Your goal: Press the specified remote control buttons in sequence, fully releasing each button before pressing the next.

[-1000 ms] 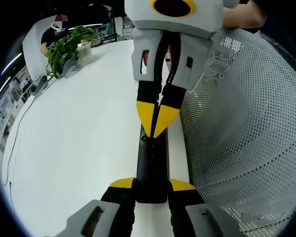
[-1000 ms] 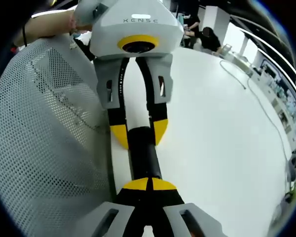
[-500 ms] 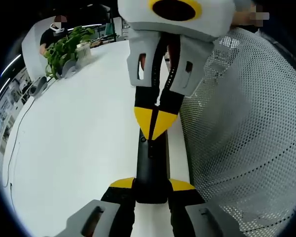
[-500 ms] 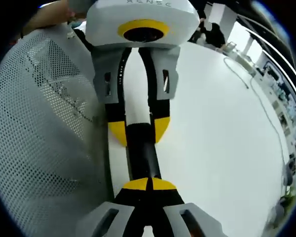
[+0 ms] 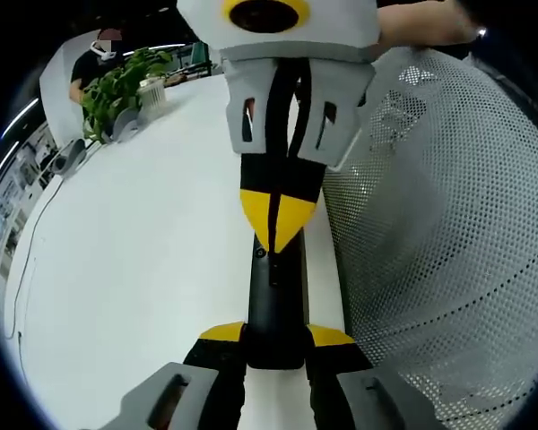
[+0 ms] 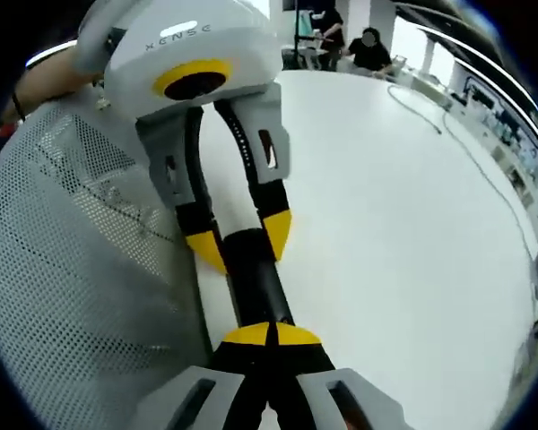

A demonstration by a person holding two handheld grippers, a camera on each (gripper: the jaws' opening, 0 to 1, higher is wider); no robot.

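White tabletop (image 5: 143, 233) spreads across the left gripper view, with a potted plant (image 5: 121, 85) at its far edge and a seated person (image 5: 94, 63) behind it. On the right a perforated white mesh surface (image 5: 448, 251) rises beside the table's near edge. The left gripper (image 5: 275, 339) pinches the near end of a black remote control (image 5: 274, 305) between its yellow-tipped jaws. The right gripper (image 5: 275, 231) comes in from above, its jaws pressed together, their joined point on the remote's top face near a small button (image 5: 261, 253); contact itself is hard to judge.

From the right gripper view, the right gripper (image 6: 270, 334) shows its shut tips over the remote control (image 6: 255, 282), hiding the button. Beyond, the left gripper (image 6: 242, 244) clamps the remote's other end. Mesh surface (image 6: 81, 296) fills the left, the tabletop (image 6: 403, 233) the right, with a cable (image 6: 471, 157) and people (image 6: 350, 49) near its far edge.
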